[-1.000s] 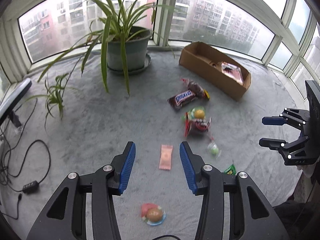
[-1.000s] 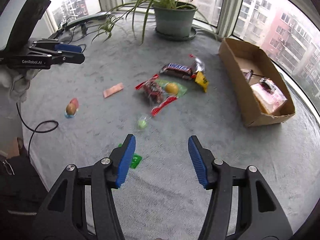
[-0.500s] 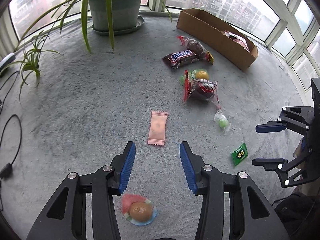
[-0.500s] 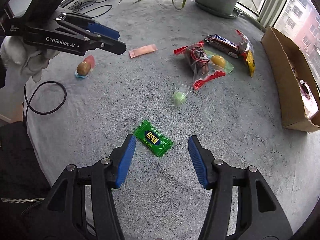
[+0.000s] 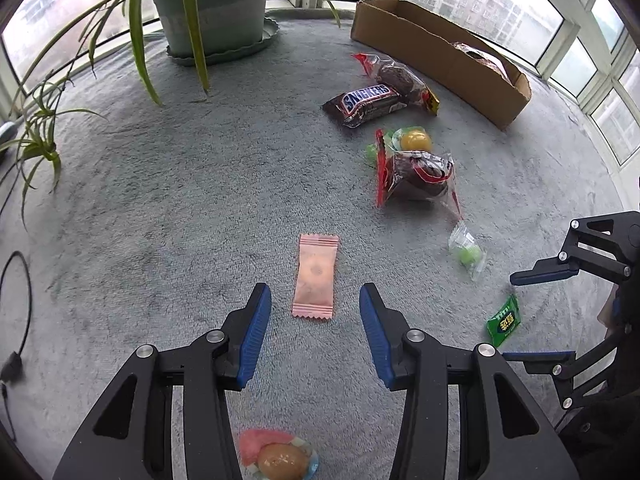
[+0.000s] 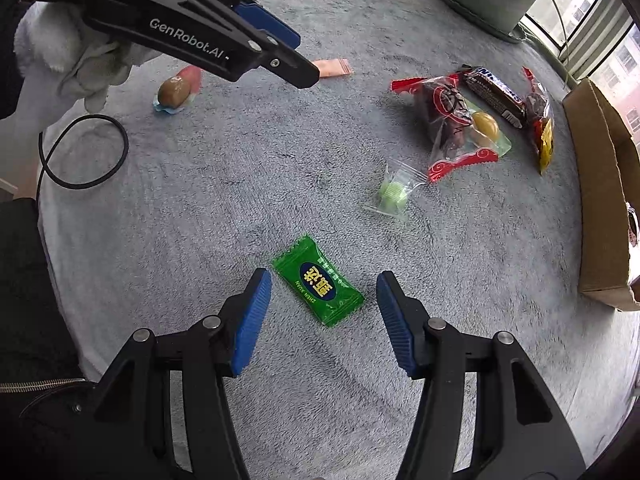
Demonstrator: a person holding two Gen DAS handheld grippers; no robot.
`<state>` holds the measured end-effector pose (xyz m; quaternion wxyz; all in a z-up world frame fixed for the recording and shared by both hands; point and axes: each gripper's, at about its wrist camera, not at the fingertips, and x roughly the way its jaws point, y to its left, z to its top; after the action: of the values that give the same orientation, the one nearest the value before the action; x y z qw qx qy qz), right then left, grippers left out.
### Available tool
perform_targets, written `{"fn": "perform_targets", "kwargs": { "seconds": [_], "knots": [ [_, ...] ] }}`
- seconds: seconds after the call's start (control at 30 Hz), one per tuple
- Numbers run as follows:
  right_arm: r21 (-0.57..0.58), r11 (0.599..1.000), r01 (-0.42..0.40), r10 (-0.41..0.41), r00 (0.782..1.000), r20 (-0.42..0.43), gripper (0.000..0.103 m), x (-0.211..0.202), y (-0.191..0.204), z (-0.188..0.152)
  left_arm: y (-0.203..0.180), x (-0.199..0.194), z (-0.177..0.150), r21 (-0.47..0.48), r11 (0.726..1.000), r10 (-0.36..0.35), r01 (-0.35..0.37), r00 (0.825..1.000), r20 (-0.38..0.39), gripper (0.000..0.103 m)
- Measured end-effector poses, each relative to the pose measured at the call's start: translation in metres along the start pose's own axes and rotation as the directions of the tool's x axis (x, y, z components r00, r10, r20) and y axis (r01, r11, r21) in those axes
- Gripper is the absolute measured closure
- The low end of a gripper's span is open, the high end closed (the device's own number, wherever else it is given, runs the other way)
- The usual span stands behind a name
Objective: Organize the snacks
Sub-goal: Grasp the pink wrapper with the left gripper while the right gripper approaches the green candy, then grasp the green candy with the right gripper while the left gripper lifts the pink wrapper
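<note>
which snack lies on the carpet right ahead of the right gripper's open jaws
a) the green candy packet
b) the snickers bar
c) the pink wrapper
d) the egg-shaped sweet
a: in the right wrist view the green candy packet lies flat on the grey carpet just beyond the right gripper, whose jaws stand open and touch nothing.

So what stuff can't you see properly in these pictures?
- Cardboard box: its wall hides most of the inside in the left wrist view; the picture edge cuts it off in the right wrist view.
- Pink wrapper: mostly hidden behind the left claw in the right wrist view.
- Green candy: its writing is too small in the left wrist view.
- Egg-shaped snack: cut off by the bottom edge there.
</note>
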<state>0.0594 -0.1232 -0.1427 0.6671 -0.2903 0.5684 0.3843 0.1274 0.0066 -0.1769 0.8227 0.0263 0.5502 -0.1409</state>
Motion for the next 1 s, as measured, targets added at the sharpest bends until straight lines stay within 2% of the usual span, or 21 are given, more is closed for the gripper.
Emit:
{"fn": "perform_targets", "kwargs": {
  "seconds": [0.1, 0.17, 0.33, 0.43, 0.5, 0.6, 1.0],
  "knots": [
    [0.002, 1.000, -0.002, 0.002, 1.000, -0.005, 0.046, 0.003, -0.001, 0.000, 0.001, 0.003, 0.003, 0.005, 1.000, 0.000, 0.000, 1.000, -0.005, 0.059],
    [0.007, 1.000, -0.006, 0.006, 1.000, -0.004, 0.047, 0.004, -0.001, 0.000, 0.000, 0.005, 0.004, 0.012, 1.000, 0.001, -0.001, 1.000, -0.010, 0.067],
    [0.018, 1.000, -0.018, 0.018, 1.000, -0.003, 0.059, 0.005, -0.005, 0.004, -0.003, 0.009, 0.003, 0.019, 1.000, 0.009, -0.009, 1.000, -0.014, 0.074],
    [0.024, 1.000, -0.020, 0.020, 1.000, 0.000, 0.065, 0.004, -0.009, 0.002, -0.002, 0.010, 0.003, 0.010, 1.000, 0.012, -0.012, 1.000, -0.010, 0.084],
    [0.041, 0.999, -0.019, 0.019, 1.000, 0.003, 0.075, 0.004, -0.012, 0.002, -0.001, 0.010, 0.003, 0.008, 1.000, 0.010, -0.010, 1.000, -0.008, 0.084],
    [0.070, 0.997, -0.029, 0.029, 1.000, 0.010, 0.079, 0.003, -0.019, 0.001, -0.003, 0.009, 0.002, 0.011, 1.000, 0.016, -0.016, 1.000, -0.003, 0.084],
    [0.151, 0.988, -0.026, 0.018, 0.998, 0.056, 0.080, -0.007, -0.036, -0.002, -0.003, -0.001, -0.001, -0.020, 1.000, -0.002, 0.002, 1.000, 0.022, 0.085]
  ]
}}
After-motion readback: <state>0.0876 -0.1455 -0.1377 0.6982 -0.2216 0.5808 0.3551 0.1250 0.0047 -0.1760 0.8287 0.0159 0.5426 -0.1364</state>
